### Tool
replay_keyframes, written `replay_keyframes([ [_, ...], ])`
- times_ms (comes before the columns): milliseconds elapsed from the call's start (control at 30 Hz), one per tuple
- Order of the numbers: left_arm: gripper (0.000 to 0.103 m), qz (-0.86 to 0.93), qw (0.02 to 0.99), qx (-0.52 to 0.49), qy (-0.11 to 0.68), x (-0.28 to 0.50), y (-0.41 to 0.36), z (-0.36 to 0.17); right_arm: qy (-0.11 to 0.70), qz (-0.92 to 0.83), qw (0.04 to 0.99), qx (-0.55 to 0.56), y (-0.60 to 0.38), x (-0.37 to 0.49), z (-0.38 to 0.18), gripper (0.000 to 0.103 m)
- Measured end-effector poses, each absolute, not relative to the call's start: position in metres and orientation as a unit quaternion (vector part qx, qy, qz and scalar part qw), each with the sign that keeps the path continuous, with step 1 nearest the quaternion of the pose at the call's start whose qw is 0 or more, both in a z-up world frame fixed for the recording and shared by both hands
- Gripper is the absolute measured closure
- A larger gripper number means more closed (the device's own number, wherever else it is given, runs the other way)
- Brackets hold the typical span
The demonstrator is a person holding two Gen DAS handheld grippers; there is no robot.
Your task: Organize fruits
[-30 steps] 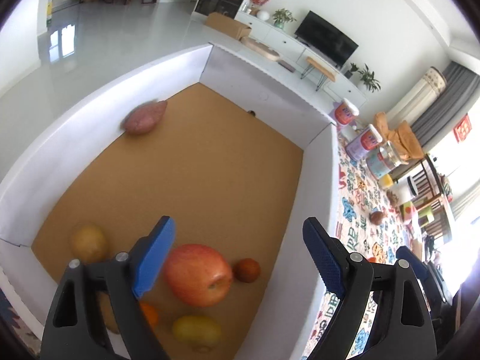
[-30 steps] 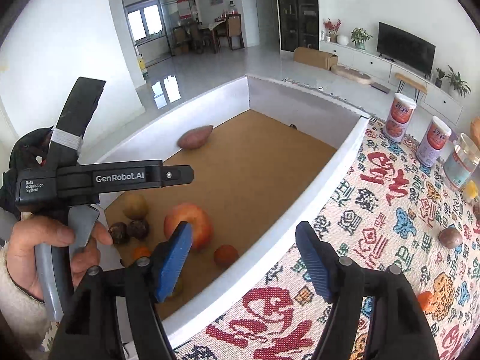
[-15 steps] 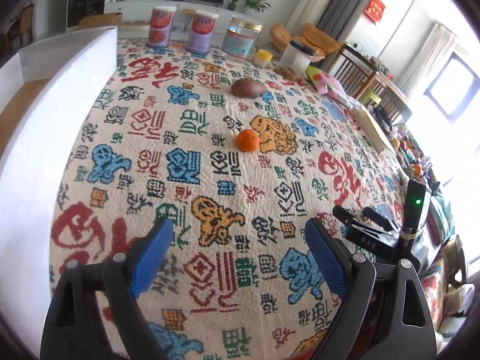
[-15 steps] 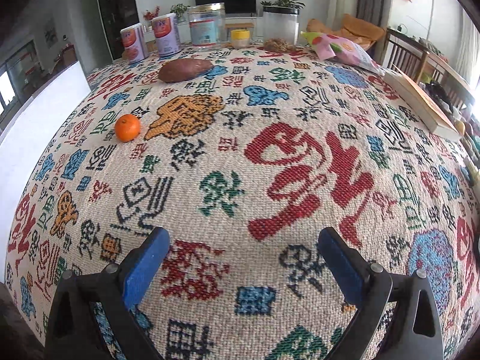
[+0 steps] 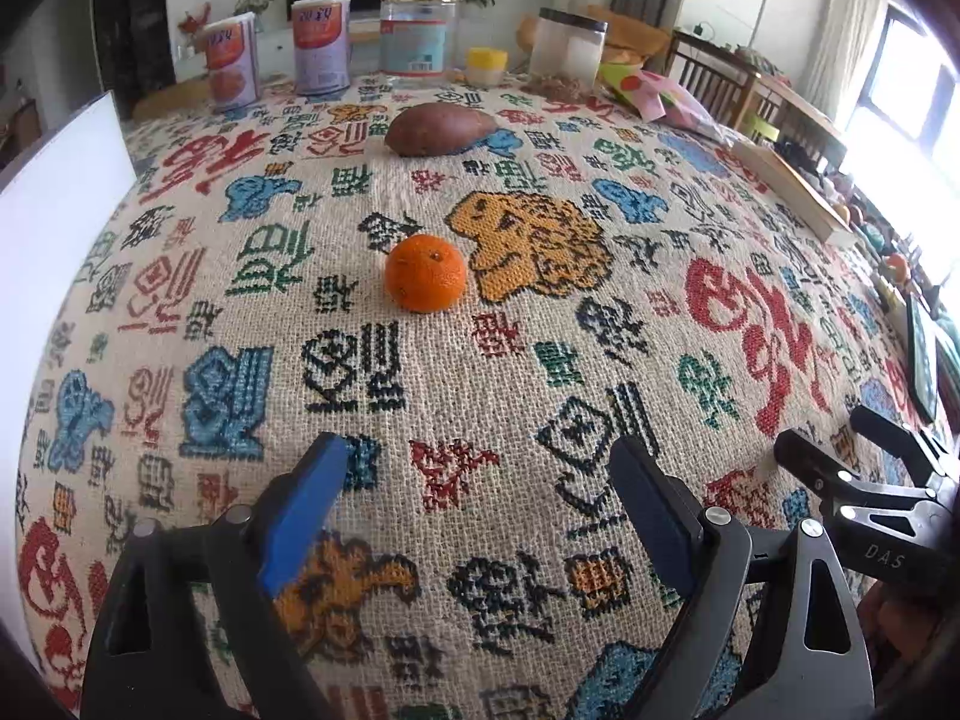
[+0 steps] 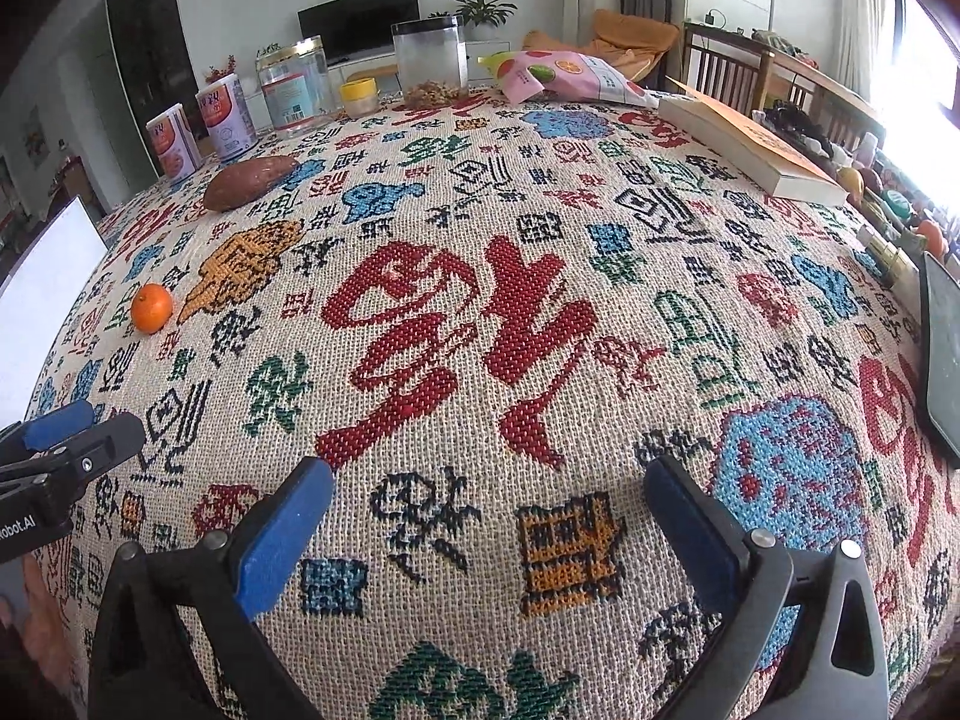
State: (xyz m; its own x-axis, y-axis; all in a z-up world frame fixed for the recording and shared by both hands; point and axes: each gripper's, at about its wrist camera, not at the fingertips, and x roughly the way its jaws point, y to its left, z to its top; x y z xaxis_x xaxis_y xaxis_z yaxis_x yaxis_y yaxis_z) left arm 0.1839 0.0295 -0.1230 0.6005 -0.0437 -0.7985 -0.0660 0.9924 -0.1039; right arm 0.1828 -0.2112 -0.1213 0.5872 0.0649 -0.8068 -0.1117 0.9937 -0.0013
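Patterned cloth [image 5: 540, 360]: both claws spread (empty); book [image 6: 750, 150] shows only rightward.

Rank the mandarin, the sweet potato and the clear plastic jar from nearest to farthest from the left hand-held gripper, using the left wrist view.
1. Mandarin, centre of the cloth.
2. Sweet potato, behind it.
3. Clear plastic jar, at the far edge.

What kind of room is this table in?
Most likely a home living and dining room: a television on the far wall, potted plants beside it, wooden chairs nearby, and a patterned tablecloth covering the table.
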Motion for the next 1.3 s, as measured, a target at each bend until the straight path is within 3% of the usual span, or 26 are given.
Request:
replay_keyframes([
  [133, 0.007, 0.015, 0.894, -0.005, 0.448, 0.183, 0.015, -0.129, 0.453, 0.046, 0.89, -0.032, -0.21, 0.183, -0.123, 0.0],
  [867, 0.005, 0.015, 0.894, -0.01, 0.449, 0.185, 0.017, -0.129, 0.453, 0.041, 0.89, -0.033, -0.211, 0.183, -0.122, 0.0],
  [1033, 0.005, -0.023, 0.896, -0.031, 0.443, 0.185, 0.026, -0.127, 0.453, 0.041, 0.89, -0.033, -0.211, 0.183, -0.122, 0.0],
  [1167, 0.005, -0.078, 0.893, -0.106, 0.43, 0.184, 0.055, -0.122, 0.453, 0.041, 0.89, -0.033, -0.211, 0.184, -0.122, 0.0],
  [1300, 0.006, -0.041, 0.891, -0.078, 0.445, 0.21, 0.06, -0.117, 0.453, 0.041, 0.89, -0.032, -0.211, 0.184, -0.122, 0.0],
])
